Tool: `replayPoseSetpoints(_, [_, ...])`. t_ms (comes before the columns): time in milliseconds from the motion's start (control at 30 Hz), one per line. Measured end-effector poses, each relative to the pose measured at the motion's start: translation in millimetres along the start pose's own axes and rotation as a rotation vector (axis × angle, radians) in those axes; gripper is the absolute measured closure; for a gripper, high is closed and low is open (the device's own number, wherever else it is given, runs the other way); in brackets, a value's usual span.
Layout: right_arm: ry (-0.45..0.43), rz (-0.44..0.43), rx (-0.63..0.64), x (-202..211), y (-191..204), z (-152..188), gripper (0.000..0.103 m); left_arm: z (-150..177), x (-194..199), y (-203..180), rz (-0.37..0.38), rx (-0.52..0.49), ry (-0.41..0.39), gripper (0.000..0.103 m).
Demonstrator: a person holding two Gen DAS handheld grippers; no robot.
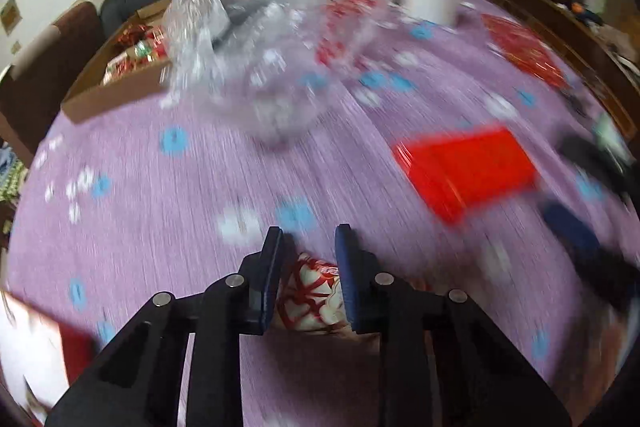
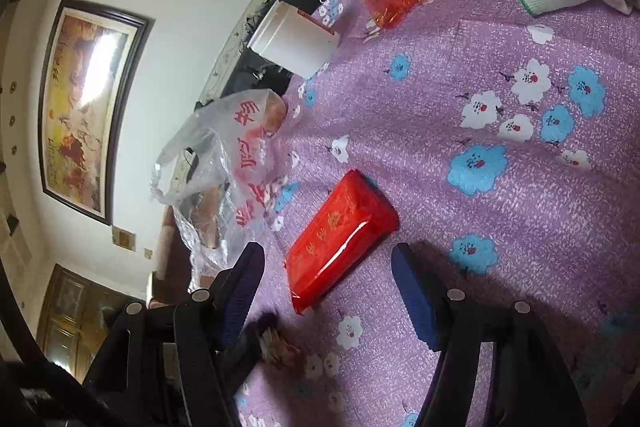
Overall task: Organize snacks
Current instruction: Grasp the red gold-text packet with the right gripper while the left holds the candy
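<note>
A small red-and-white wrapped snack (image 1: 310,293) is pinched between the pads of the left gripper (image 1: 308,267), low over the purple flowered tablecloth (image 1: 160,227); the left view is smeared with blur, so whether the snack is lifted off the cloth cannot be told. The right gripper (image 2: 328,291) is held spread and empty above the cloth, with a red packet (image 2: 340,239) lying just ahead of its jaws. The step in hand is judged to be the pick-up of the wrapped snack. Next, a carry is called for toward the cardboard box (image 1: 116,91) at the far left edge, where similar wrapped pieces are seen, or toward the clear plastic bag (image 1: 240,39) beside it
</note>
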State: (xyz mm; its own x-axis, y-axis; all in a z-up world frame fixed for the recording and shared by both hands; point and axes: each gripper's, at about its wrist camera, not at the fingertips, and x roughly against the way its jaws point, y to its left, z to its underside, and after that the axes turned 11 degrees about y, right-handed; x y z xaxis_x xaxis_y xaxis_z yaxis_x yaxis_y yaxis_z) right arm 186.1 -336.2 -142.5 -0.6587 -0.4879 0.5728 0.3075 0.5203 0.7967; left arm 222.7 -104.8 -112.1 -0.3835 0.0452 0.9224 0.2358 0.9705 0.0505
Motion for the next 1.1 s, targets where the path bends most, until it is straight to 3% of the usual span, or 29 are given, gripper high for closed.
replayPoseSetpoints(133, [0.016, 0.009, 0.017, -2.6, 2.6, 0.0, 0.035, 43.6, 19.8, -4.5, 0.024, 0.014, -0.012, 0.079])
replayPoseSetpoints(267, [0.033, 0.021, 0.026, -4.7, 5.4, 1.7, 0.035, 50.2, 23.4, 13.5, 0.030, 0.119, -0.040, 0.079])
replayPoseSetpoints(300, [0.036, 0.024, 0.026, -5.0, 5.7, 1.8, 0.035, 51.2, 23.1, 14.2, 0.032, 0.131, -0.059, 0.073])
replayPoseSetpoints(333, [0.041, 0.027, 0.025, -5.1, 5.7, 1.9, 0.035, 50.5, 21.3, 16.1, 0.031, 0.136, -0.071, 0.060])
replayPoseSetpoints(400, [0.047, 0.044, 0.028, -6.2, 7.0, 2.7, 0.035, 50.2, 14.8, 22.9, 0.056, 0.154, -0.091, 0.050])
replayPoseSetpoints(533, [0.036, 0.087, 0.035, -10.4, 12.5, 3.6, 0.033, 52.0, 20.1, 30.1, 0.170, 0.146, -0.112, 0.049])
replayPoseSetpoints(600, [0.035, 0.154, 0.044, -16.0, 22.2, 1.7, 0.032, 53.3, 20.7, 30.8, 0.198, 0.130, -0.096, 0.049])
replayPoseSetpoints(667, [0.053, 0.247, 0.069, -27.2, 39.4, -0.9, 0.022, 55.2, 26.1, 31.4, 0.213, 0.132, -0.094, 0.049])
replayPoseSetpoints(900, [0.189, 0.589, 0.102, -87.1, 82.8, -22.8, 0.016, 62.3, 46.7, 28.7, 0.135, 0.119, -0.170, 0.049])
replayPoseSetpoints(1033, [0.264, 0.780, 0.249, -122.9, 102.8, -23.7, 0.016, 62.5, 48.0, 31.8, 0.151, 0.124, -0.166, 0.049])
replayPoseSetpoints(1100, [0.250, 0.856, 0.395, -132.4, 109.5, -14.5, 0.025, 61.9, 48.3, 33.5, 0.152, 0.121, -0.170, 0.049])
